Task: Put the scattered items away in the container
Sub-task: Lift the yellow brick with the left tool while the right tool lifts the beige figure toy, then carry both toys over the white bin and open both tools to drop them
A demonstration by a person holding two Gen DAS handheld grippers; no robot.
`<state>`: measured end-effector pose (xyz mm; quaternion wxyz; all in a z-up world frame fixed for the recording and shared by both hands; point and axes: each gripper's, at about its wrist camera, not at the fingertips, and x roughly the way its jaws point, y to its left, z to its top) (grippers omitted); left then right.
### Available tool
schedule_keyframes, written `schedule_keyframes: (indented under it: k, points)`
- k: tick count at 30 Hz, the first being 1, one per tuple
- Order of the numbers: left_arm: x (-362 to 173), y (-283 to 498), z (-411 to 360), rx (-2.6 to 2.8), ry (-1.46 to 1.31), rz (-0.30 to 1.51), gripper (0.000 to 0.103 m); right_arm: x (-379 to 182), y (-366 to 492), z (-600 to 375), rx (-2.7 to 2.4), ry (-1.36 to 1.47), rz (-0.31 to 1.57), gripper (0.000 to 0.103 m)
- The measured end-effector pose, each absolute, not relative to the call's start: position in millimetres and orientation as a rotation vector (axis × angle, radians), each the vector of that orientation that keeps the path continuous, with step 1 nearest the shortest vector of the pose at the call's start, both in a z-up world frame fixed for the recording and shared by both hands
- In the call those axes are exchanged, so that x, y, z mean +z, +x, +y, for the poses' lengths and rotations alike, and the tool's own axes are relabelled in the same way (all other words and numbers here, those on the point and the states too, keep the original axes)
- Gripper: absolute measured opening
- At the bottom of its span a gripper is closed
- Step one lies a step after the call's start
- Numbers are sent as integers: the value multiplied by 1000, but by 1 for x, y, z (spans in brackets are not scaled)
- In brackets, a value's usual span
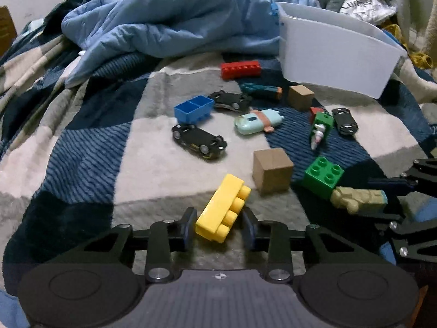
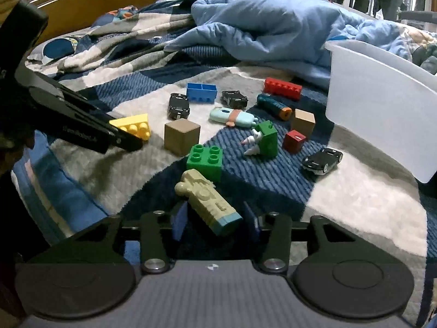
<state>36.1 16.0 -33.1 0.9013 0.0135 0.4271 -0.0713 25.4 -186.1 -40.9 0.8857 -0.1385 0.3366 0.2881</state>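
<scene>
The left gripper (image 1: 220,228) has its jaws spread to either side of a yellow brick (image 1: 222,209) at the lower centre of the left wrist view; the left pad sits against the brick's near corner, the right pad stands just clear of its studs, so no pinch shows. The brick lies on its side, long axis running from lower left to upper right, studs facing right.

The right gripper (image 2: 215,222) likewise straddles a beige toy figure (image 2: 206,201) at the lower centre of its own view, with gaps on both sides. The figure's long axis runs from upper left to lower right, its blue-tipped end toward the camera.

Just beyond the figure sits a green brick (image 2: 205,161), studs up, touching it or nearly so. Only the right wrist view shows the left gripper side-on at middle left, and a small red cube (image 2: 293,140). Only the left wrist view shows the inside of the white container (image 1: 336,49), at upper right, with nothing visible in it. Both views show the checked blanket (image 1: 95,150) beneath.
</scene>
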Motion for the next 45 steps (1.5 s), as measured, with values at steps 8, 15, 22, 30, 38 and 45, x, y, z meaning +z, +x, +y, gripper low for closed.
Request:
schedule_keyframes:
  k: [8, 15, 22, 30, 38, 45]
  points:
    - [-24, 31, -1, -168, 49, 852, 25, -37, 21, -186, 575, -294, 703, 42]
    - [-14, 24, -12, -171, 20, 814, 25, -27, 25, -204, 493, -247, 702, 41]
    - [14, 15, -19, -160, 5, 738, 25, -16, 27, -219, 444, -226, 671, 29]
    - [25, 17, -22, -159, -26, 733, 25, -13, 25, -227, 437, -205, 644, 28]
    - [46, 32, -48, -216, -16, 709, 25, 0, 35, -245, 393, -167, 583, 26]
    - [61, 61, -84, -277, 24, 687, 25, 11, 47, -258, 359, -162, 546, 26]
